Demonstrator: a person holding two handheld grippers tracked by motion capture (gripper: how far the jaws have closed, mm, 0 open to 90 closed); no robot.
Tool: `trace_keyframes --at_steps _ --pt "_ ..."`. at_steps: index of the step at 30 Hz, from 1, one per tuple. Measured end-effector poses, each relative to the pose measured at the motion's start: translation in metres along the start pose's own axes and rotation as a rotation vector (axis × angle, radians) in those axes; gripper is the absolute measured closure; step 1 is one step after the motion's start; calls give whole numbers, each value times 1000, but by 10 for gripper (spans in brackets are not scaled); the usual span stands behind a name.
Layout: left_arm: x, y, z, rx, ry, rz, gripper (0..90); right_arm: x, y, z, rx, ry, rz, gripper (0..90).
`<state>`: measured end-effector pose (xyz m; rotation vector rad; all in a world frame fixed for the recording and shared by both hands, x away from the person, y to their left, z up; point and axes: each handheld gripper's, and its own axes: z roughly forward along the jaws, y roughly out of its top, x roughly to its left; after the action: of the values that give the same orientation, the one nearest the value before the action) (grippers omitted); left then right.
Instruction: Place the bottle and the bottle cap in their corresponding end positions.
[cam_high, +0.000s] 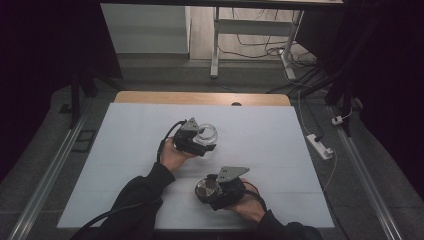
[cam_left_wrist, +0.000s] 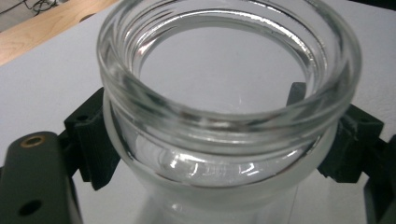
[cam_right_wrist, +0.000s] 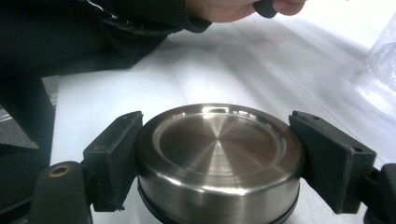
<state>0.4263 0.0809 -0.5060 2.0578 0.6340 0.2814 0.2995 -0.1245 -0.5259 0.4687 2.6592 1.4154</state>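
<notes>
**Glass jar in the left claw, steel lid in the right**

High view: the left claw (cam_high: 205, 141) sits near the middle of the white-covered worktop (cam_high: 125, 150), closed around a clear glass jar (cam_high: 209, 133). The right claw (cam_high: 212, 189) is nearer the person, closer to the front edge, and grips a round metal lid (cam_high: 205, 188). The two are well apart. Dark sleeves come in from the bottom; whether jar or lid touches the worktop is hard to judge from up here.

Left gripper view: the glass jar (cam_left_wrist: 229, 93) has its open mouth toward the camera. Both black jaws press on its neck just below the thick rim.

Right gripper view: the metal lid (cam_right_wrist: 218, 158), brushed steel with a shallow recessed top, is clamped between the two jaws at its side wall. Beyond it lie the worktop (cam_right_wrist: 280, 60), the person's other hand (cam_right_wrist: 224, 8) and, at the right edge, a bit of the jar (cam_right_wrist: 384, 58).
</notes>
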Motion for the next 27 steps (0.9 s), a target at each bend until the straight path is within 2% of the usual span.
trace_keyframes --at_steps 7,12,14,16,19,27 --pt "4 -7 3 25 18 -7 159 1 -2 9 49 -16 -39 195" --pt "3 -10 6 48 20 -3 159 -1 -2 9 57 -21 -27 193" --pt "3 -11 6 45 22 2 159 -1 -3 9 70 -23 -30 193" --pt "3 -11 6 44 20 -1 158 -1 -4 10 110 -32 -50 192" --pt "2 -13 6 44 26 16 158 -1 -6 11 139 -40 -63 191" --pt "1 -14 6 35 29 12 155 0 -5 12 157 -51 -78 191"
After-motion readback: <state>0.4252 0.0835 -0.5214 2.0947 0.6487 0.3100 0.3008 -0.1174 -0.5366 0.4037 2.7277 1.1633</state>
